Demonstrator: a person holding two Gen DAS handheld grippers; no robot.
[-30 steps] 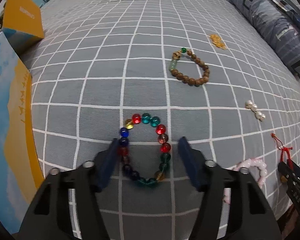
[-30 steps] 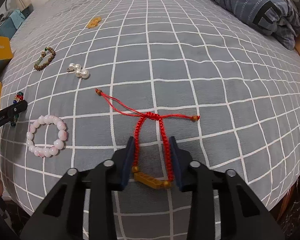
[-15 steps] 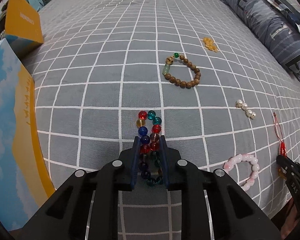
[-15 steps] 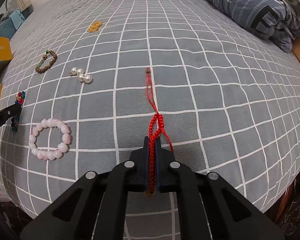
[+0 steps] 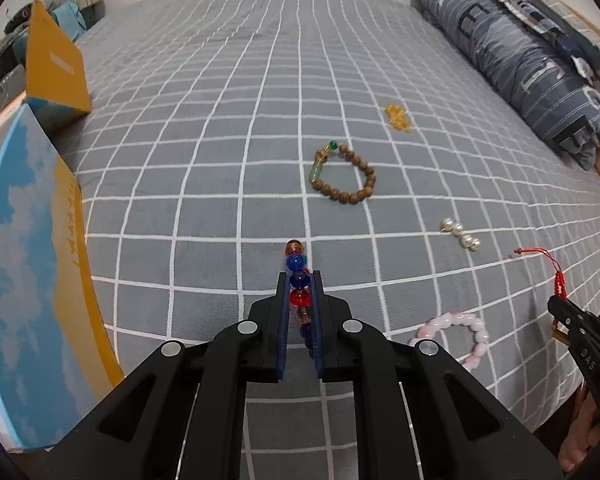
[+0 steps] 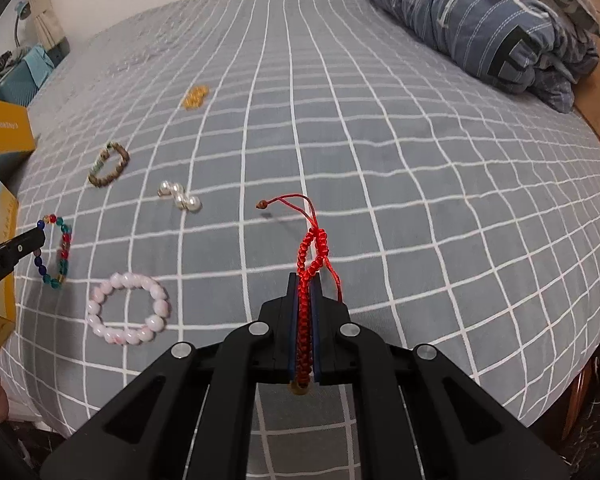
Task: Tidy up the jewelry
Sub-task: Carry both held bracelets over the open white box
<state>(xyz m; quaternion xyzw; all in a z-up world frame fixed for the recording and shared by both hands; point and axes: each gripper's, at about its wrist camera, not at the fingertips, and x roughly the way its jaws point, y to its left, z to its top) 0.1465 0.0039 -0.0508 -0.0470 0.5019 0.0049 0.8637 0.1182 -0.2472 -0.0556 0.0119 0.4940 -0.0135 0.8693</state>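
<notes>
My left gripper [image 5: 299, 280] is shut on a bracelet of coloured glass beads [image 5: 296, 264], squeezed flat between the pads and lifted off the grey checked bedspread [image 5: 220, 160]. From the right wrist view the same glass-bead bracelet [image 6: 58, 252] hangs from the left gripper's tip [image 6: 38, 237]. A red braided cord bracelet [image 6: 310, 256] is pinched in my right gripper [image 6: 305, 280], its loose ends with small brown beads dangling above the bed. In the left wrist view the right gripper [image 5: 556, 303] shows at the right edge with the red cord bracelet [image 5: 558, 284].
On the bedspread lie a pink bead bracelet [image 6: 128, 308], a wooden bead bracelet [image 5: 344, 176], pearl pieces [image 5: 460, 234] and a small amber piece [image 5: 398, 118]. A blue-and-yellow box [image 5: 28, 260] stands at the left edge, a yellow box [image 5: 56, 68] behind it. A folded quilt [image 5: 520, 60] fills the right.
Both grippers closed from open onto their bracelets and rose: the glass beads were squeezed flat and lifted, the red cord was gathered into one strand and raised off the bed.
</notes>
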